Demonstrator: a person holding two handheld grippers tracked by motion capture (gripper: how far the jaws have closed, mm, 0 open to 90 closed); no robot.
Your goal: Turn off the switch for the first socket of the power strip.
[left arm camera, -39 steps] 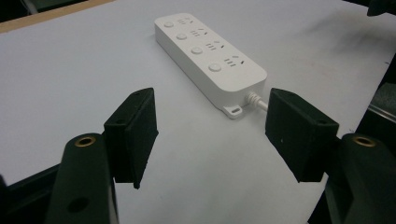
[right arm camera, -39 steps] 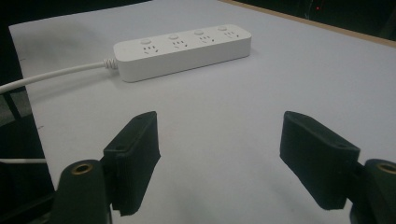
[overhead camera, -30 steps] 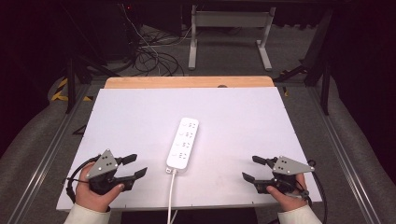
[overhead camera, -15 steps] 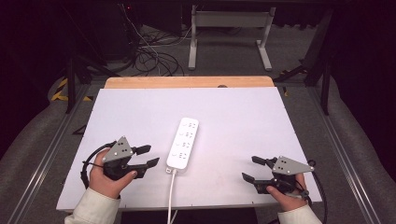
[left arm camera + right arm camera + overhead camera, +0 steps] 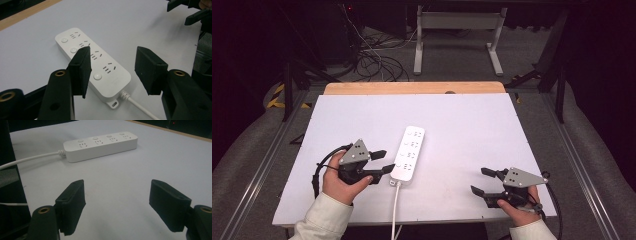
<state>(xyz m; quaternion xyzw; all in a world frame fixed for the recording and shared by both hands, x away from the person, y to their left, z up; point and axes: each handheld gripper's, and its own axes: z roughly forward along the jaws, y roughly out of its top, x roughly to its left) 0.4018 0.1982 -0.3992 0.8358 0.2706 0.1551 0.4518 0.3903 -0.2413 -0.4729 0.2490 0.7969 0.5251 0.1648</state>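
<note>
At the lower left of the high view, the left gripper (image 5: 381,161) sits just beside the near, cord end of the white power strip (image 5: 408,153), its fingers (image 5: 80,70) spread wide with nothing between them. At lower right, the right gripper (image 5: 482,182) rests well apart from the strip, fingers (image 5: 71,206) equally wide and empty. The strip lies mid-frame on the white counter (image 5: 472,125), its cord (image 5: 395,210) running off the near edge. Beyond the counter's far wooden edge, cables (image 5: 372,62) tangle on the floor. A likely risk: closing on the strip's end alone could tilt or swivel it, and the trailing cord may drag and pull it askew.
</note>
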